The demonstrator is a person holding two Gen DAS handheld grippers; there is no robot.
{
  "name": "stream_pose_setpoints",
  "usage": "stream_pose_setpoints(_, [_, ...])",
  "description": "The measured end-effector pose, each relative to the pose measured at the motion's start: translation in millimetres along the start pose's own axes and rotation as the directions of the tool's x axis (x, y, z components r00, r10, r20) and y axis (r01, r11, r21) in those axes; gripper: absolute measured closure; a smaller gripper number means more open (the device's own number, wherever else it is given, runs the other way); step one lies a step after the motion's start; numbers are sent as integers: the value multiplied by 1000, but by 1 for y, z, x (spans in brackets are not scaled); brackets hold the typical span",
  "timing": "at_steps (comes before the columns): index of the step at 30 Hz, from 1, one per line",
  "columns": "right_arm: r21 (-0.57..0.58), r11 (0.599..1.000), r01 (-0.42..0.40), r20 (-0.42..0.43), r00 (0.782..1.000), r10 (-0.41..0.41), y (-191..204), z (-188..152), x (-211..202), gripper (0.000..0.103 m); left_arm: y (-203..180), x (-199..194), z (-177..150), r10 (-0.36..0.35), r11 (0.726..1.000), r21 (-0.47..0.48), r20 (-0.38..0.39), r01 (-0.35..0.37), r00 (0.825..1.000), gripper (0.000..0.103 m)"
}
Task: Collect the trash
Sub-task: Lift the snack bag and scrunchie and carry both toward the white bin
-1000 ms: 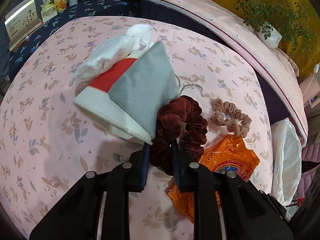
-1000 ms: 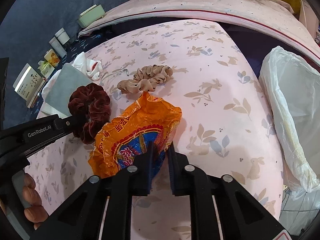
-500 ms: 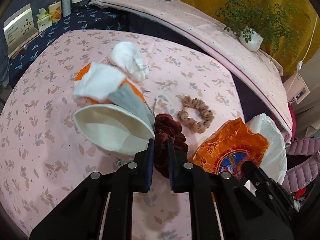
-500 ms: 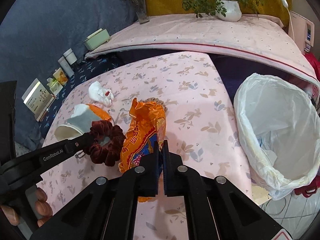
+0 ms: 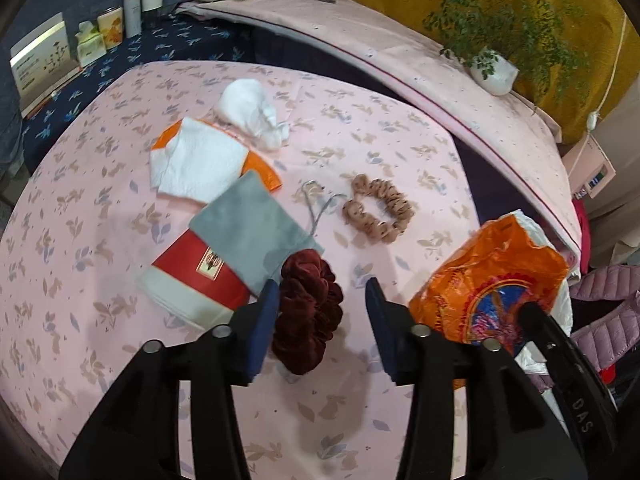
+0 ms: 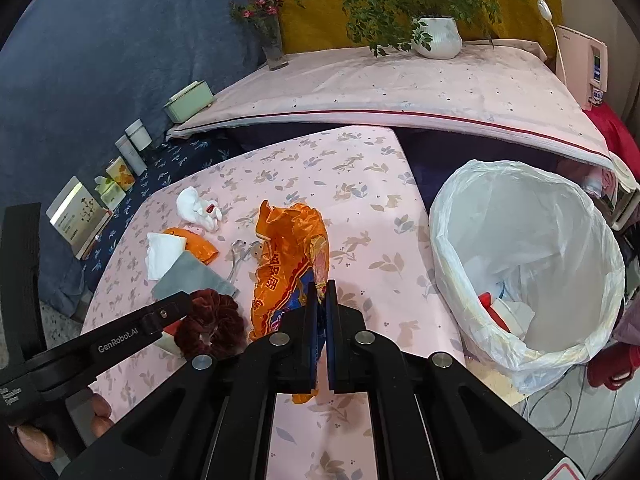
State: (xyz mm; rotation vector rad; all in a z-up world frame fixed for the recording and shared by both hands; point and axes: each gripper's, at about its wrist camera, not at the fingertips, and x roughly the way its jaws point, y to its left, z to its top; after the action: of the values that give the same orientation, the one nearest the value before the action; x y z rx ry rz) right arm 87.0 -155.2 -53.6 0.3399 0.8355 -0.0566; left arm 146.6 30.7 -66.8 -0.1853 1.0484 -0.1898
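Note:
My right gripper [image 6: 321, 300] is shut on an orange snack wrapper [image 6: 294, 248] and holds it above the pink table; the wrapper also shows in the left wrist view [image 5: 492, 276]. A white-lined trash bin [image 6: 528, 256] stands to the right of the table. My left gripper [image 5: 320, 300] is open, with a dark red scrunchie [image 5: 308, 316] lying between its fingers on the table. A red and white paper cup [image 5: 196, 280], a white napkin [image 5: 196, 160], a crumpled tissue [image 5: 252, 116] and an orange scrap [image 5: 264, 172] lie further back.
A grey pouch [image 5: 248, 228] and a beige scrunchie [image 5: 380, 208] lie on the pink tablecloth [image 5: 80, 240]. Boxes and jars [image 5: 112, 28] line a dark shelf at the back left. A potted plant [image 6: 436, 36] stands on the raised surface behind.
My left gripper has opened and let go of the dark red scrunchie, which now lies on the table. My right gripper has lifted the orange wrapper higher, nearer the bin.

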Motion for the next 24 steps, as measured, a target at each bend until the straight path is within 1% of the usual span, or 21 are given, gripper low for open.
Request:
stream_pose_setpoints(5, [10, 1000, -1, -10, 1000, 1, -4, -4, 2, 99, 6, 25, -11, 16, 1000, -6, -51, -16, 999, 59])
stream_pose_setpoints(10, [17, 1000, 0, -24, 1000, 1, -8, -7, 8, 99, 12, 45, -16, 32, 999, -12, -85, -33, 996, 60])
stream_pose_setpoints(13, [19, 1000, 0, -33, 999, 1, -10, -9, 12, 99, 12, 51, -17, 37, 999, -6, -85, -38, 996, 67])
stream_pose_setpoints(14, [19, 1000, 0, -35, 999, 1, -10, -9, 12, 99, 11, 52, -17, 29, 1000, 1, -88, -30, 996, 78])
stream_pose_setpoints(15, [20, 1000, 0, -36, 999, 0, -10, -9, 13, 99, 11, 54, -17, 12, 1000, 3, -102, -12, 995, 84])
stream_pose_setpoints(19, [25, 1000, 1, -33, 999, 0, -11, -8, 12, 99, 7, 51, -18, -6, 1000, 13, -91, 7, 996, 88])
stream_pose_setpoints(24, [28, 1000, -3, -10, 1000, 3, -11, -3, 3, 99, 0, 33, -13, -74, 997, 14, -67, 75, 995, 89])
